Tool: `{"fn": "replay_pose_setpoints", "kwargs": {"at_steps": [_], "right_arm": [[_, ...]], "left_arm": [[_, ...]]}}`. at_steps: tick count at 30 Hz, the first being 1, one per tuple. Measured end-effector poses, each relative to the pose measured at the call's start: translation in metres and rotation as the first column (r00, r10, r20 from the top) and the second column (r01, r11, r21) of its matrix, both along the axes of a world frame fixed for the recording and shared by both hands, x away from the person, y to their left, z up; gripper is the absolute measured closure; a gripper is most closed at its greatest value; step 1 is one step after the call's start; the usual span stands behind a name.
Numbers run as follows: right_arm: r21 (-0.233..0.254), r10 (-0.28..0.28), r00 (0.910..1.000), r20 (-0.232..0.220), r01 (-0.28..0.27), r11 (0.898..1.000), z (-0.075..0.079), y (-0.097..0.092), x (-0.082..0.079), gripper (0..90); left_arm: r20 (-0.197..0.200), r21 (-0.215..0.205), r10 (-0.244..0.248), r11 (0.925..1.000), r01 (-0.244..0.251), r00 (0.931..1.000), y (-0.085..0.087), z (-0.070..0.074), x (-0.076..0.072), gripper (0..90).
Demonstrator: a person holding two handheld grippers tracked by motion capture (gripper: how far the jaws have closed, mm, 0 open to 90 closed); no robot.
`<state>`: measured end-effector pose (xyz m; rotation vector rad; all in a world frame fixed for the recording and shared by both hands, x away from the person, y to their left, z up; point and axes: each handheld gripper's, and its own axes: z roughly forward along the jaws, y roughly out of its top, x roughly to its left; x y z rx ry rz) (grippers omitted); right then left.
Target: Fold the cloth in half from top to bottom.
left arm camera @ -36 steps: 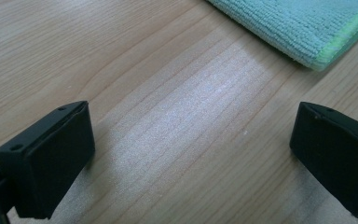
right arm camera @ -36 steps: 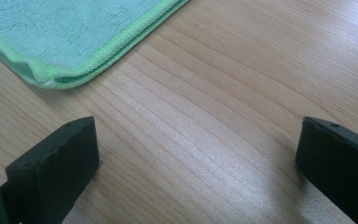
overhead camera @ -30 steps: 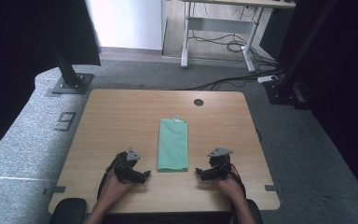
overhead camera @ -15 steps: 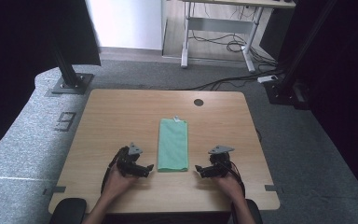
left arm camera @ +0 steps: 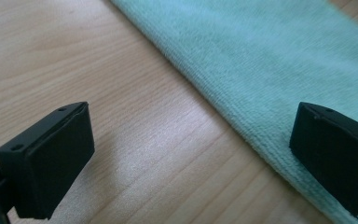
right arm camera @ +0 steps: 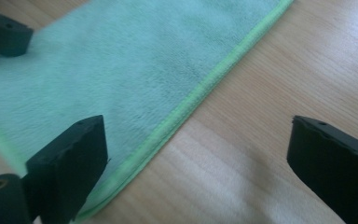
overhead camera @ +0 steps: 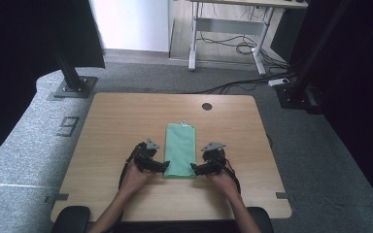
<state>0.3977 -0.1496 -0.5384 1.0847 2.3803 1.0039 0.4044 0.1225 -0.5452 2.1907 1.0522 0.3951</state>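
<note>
Folded green towel (overhead camera: 180, 149) lies flat at the middle of the wooden table (overhead camera: 111, 126), long side running away from the person. Left gripper (overhead camera: 164, 167) at its near left corner, right gripper (overhead camera: 194, 169) at its near right corner — both jaws spread wide, each straddling a towel edge (nothing pinched). Right jaws have just been closing slightly, towel edge between them, pads not pressing.

Digit "9" (overhead camera: 67, 127) — marked on grey floor (overhead camera: 24, 160).
</note>
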Motion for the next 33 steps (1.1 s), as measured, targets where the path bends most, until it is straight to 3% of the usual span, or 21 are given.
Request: {"fn": "replay_pose_setpoints", "kwargs": {"at_steps": [3,10,25,28,31,33], "right_arm": [[-0.048,-0.018,0.9998,0.005,0.018,0.999,-0.006,0.004,0.005,8.7],[-0.031,-0.009,1.0000,-0.003,0.009,0.999,-0.010,0.006,0.000,8.8],[-0.030,0.045,0.9988,-0.017,-0.046,0.998,-0.010,0.020,-0.046,8.5],[-0.028,0.041,0.9991,-0.007,-0.041,0.999,-0.011,0.019,-0.049,8.5],[-0.014,0.034,0.9993,-0.018,-0.034,0.999,-0.012,0.018,-0.048,7.7],[-0.002,0.029,0.9992,-0.027,-0.029,1.000,-0.013,0.017,-0.048,7.5]], "left_arm": [[0.006,0.020,0.000,0.9998,0.000,1.0000,-0.001,-0.003,-0.001,0.0],[0.032,0.070,-0.023,0.9973,0.021,0.9992,0.001,0.000,-0.011,1.1],[-0.021,0.011,-0.031,0.9995,0.031,0.9993,0.020,-0.002,-0.063,2.5],[-0.017,0.003,-0.031,0.9995,0.031,0.9994,0.021,0.004,-0.057,0.0],[0.002,-0.020,-0.011,0.9997,0.011,0.9999,0.021,0.012,-0.041,0.3],[0.014,-0.012,0.004,0.9999,-0.004,0.9999,0.018,0.013,-0.030,0.4]]}}
